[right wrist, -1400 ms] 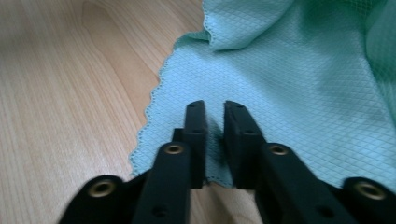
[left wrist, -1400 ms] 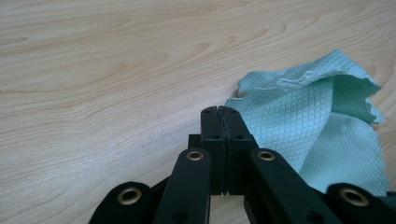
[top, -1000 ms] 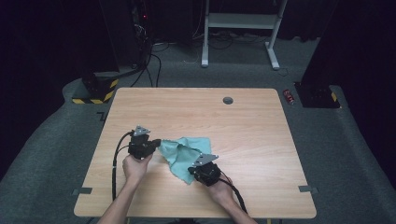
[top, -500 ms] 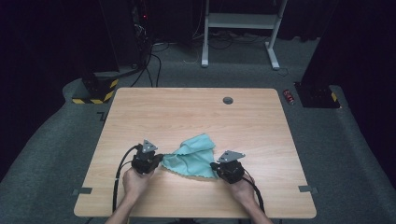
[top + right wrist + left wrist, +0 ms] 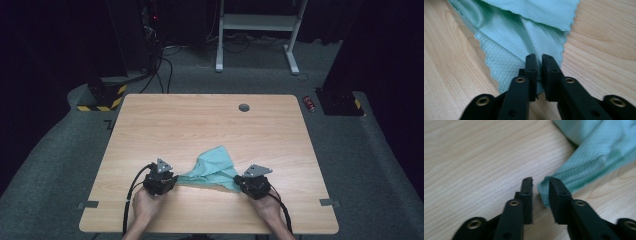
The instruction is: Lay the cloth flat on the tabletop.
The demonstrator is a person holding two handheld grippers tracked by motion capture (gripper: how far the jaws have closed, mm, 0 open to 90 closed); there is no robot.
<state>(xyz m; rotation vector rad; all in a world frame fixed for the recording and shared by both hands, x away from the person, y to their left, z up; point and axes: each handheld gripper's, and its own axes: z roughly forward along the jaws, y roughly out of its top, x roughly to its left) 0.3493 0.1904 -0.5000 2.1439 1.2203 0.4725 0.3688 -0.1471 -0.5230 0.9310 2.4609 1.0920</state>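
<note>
- Near the front edge of the table [image 5: 150, 120], about midway between its left and right edges: one teal cloth [image 5: 215, 167], drawn out sideways between two hand-held grippers, with a loose flap rising toward the table's centre.
- Left gripper [image 5: 540, 185]: jaws have just been opening and now stand narrowly apart; the cloth's corner lies against the inside of one jaw, no longer pinched.
- Right gripper [image 5: 539, 62]: jaws have also just been opening, to a slim gap; cloth sits under and between the tips, and whether any pinch remains cannot be told.
- Step in hand, as judged: letting go of the two front corners after stretching the cloth along the front edge.
- Next move, as judged: back both grippers off without dragging fabric, then re-grip to flatten or fold the flap.
- Cloth, appearance: thin waffle-textured weave, wavy cut edge, creased and bunched toward each corner.
</note>
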